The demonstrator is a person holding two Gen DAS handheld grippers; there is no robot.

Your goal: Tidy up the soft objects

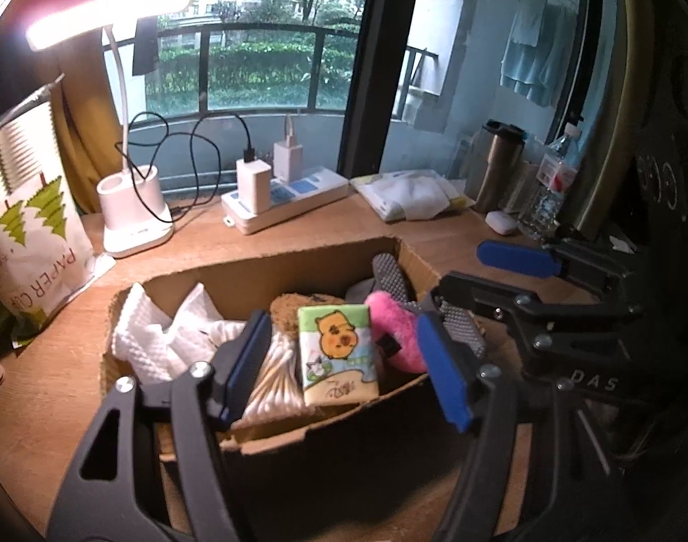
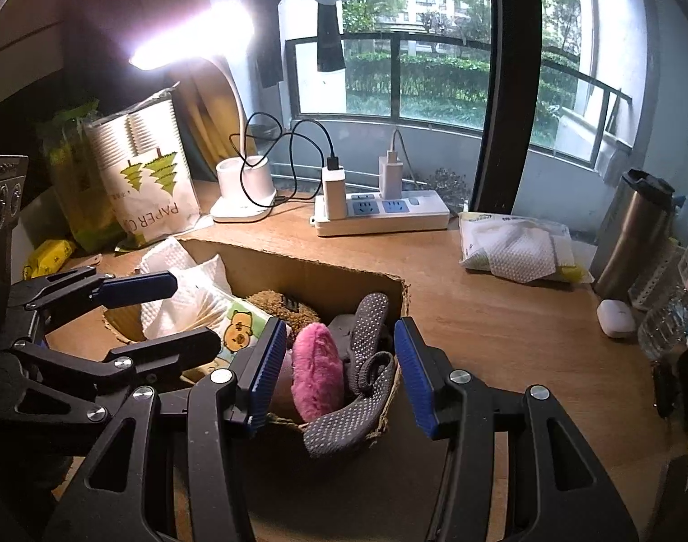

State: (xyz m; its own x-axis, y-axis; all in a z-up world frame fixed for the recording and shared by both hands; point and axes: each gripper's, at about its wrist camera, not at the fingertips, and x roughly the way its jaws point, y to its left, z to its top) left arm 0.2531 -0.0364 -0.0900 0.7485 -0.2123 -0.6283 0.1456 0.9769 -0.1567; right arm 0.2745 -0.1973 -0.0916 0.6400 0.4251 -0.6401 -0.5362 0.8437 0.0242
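Observation:
An open cardboard box (image 1: pixel 199 275) (image 2: pixel 299 271) on the wooden desk holds white cloths (image 1: pixel 154 338) (image 2: pixel 186 289), a cartoon-bear tissue pack (image 1: pixel 337 352) (image 2: pixel 240 323), a brown plush (image 1: pixel 285 311), a pink plush (image 1: pixel 393 329) (image 2: pixel 317 370) and grey dotted socks (image 1: pixel 389 271) (image 2: pixel 366 329). My left gripper (image 1: pixel 346 368) (image 2: pixel 195 311) hangs open above the tissue pack, with its pads clear of the pack. My right gripper (image 2: pixel 339 372) (image 1: pixel 488 284) hangs open over the pink plush and socks at the box's right end and grips nothing.
Behind the box stand a lit desk lamp's base (image 1: pixel 134 212), a power strip with chargers (image 1: pixel 290 203) and a wipes pack (image 2: pixel 515 244). A paper-cup bag (image 1: pixel 32 244) is at the left. A steel flask (image 2: pixel 633 235), a water bottle (image 1: pixel 551 180) and a white case (image 2: pixel 617 316) are at the right.

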